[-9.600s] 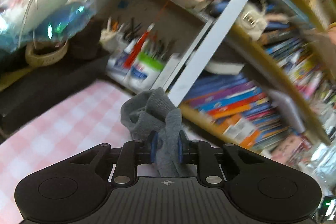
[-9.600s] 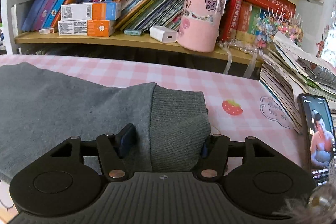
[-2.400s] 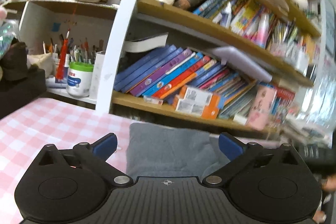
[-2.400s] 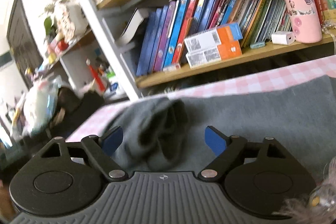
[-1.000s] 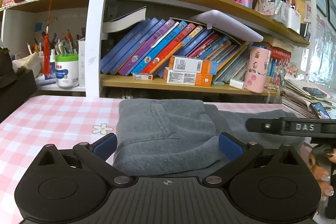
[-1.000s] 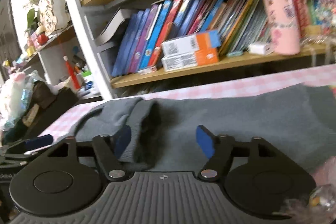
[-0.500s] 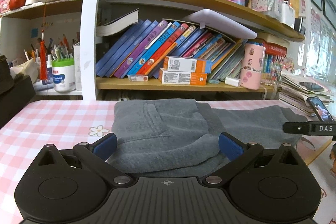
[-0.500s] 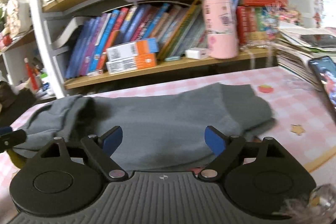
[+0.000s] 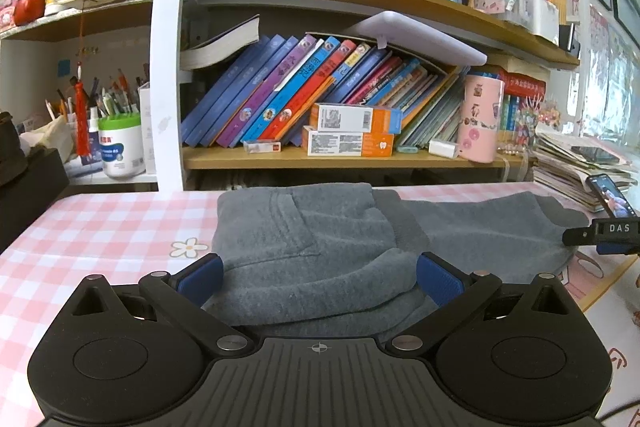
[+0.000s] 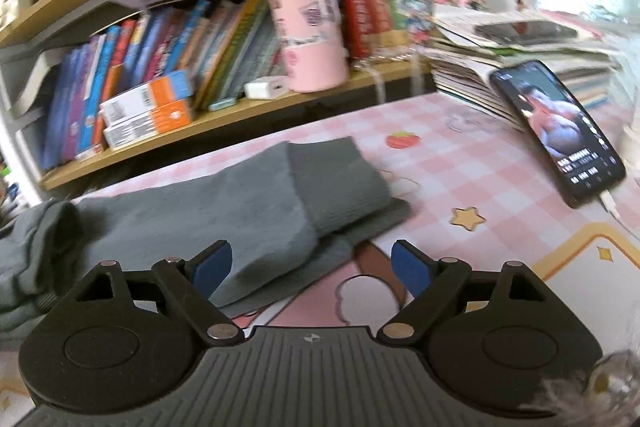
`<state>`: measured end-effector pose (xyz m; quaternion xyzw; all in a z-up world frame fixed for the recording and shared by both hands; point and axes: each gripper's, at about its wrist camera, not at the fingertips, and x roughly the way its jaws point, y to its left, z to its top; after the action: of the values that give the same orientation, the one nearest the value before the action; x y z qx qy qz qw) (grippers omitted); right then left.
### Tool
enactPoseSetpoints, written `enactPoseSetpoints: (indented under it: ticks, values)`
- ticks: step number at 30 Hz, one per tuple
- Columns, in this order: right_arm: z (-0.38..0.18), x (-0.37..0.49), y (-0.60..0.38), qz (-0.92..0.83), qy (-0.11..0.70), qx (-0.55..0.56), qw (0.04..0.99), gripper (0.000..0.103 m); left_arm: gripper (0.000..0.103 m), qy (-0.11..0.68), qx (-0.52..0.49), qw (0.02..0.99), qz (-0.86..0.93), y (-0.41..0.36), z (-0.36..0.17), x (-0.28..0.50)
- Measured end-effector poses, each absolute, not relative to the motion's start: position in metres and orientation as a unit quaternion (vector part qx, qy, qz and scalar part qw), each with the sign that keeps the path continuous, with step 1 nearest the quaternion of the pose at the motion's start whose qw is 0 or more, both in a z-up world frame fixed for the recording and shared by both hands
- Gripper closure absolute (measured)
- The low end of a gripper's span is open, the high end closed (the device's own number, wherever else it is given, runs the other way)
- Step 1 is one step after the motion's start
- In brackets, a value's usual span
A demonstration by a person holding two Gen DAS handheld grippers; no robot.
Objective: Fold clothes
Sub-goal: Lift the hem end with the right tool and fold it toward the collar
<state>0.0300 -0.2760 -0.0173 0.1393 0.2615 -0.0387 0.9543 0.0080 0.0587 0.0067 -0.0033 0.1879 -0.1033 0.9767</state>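
The grey garment (image 9: 320, 251) lies across the desk (image 9: 100, 235), which wears a pink checked cover, just in front of the lower shelf (image 9: 344, 161). Its left part is doubled over into a thick wad with a pocket seam on top; the rest stretches flat toward the right and ends in 2 ribbed cuffs (image 10: 340, 183), one lying on the other.

The left tongs (image 9: 319, 277) are spread wide, blue pads on either side of the folded wad's near edge, with no pad pressing the cloth. The right tongs (image 10: 311, 267) also stand wide apart; their jaws have just been opening. The left pad sits over the garment's near edge by the cuffs, the right pad over bare desk, and nothing is pinched. In the left view, the tip of the right tongs shows at the far right, beside the cuff end.

A phone (image 10: 560, 131) with a lit screen leans against a stack of papers (image 10: 520, 43) on the right. On the shelf stand slanted books (image 9: 288, 95), 2 orange-and-white boxes (image 9: 352, 133) and a pink tumbler (image 9: 480, 119).
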Motion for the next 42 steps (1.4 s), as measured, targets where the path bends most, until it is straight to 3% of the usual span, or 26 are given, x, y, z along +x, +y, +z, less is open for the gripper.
enactPoseSetpoints:
  ticks: [7, 13, 18, 23, 29, 33, 38, 40, 42]
  values:
    - [-0.022, 0.043, -0.286, -0.026, 0.277, 0.177, 0.944, 0.023, 0.0, 0.189, 0.003, 0.977, -0.103, 0.056, 0.007, 0.007]
    - [-0.019, 0.071, -0.278, -0.03, 0.293, 0.149, 0.944, 0.049, 0.0, 0.19, 0.007, 0.976, -0.103, 0.055, 0.006, 0.007]
    - [-0.018, 0.071, -0.267, -0.022, 0.271, 0.097, 0.957, 0.079, 0.0, 0.192, 0.01, 0.976, -0.103, 0.054, 0.006, 0.007]
    - [-0.001, 0.049, -0.264, 0.042, 0.169, 0.117, 0.978, 0.081, 0.0, 0.192, 0.013, 0.976, -0.102, 0.053, 0.005, 0.007]
    - [-0.018, 0.063, -0.287, -0.002, 0.244, 0.191, 0.951, 0.08, 0.0, 0.192, 0.015, 0.976, -0.1, 0.052, 0.005, 0.006]
    - [-0.028, 0.068, -0.3, 0.0, 0.271, 0.249, 0.93, 0.072, 0.0, 0.193, 0.022, 0.976, -0.098, 0.05, 0.004, 0.006]
    - [-0.029, 0.066, -0.295, 0.017, 0.272, 0.246, 0.93, 0.063, 0.0, 0.193, 0.03, 0.976, -0.096, 0.048, 0.003, 0.007]
    - [-0.029, 0.067, -0.291, 0.02, 0.272, 0.23, 0.934, 0.063, 0.0, 0.193, 0.032, 0.976, -0.095, 0.048, 0.003, 0.007]
    - [-0.029, 0.067, -0.288, 0.019, 0.272, 0.214, 0.938, 0.077, 0.0, 0.193, 0.033, 0.976, -0.095, 0.048, 0.003, 0.007]
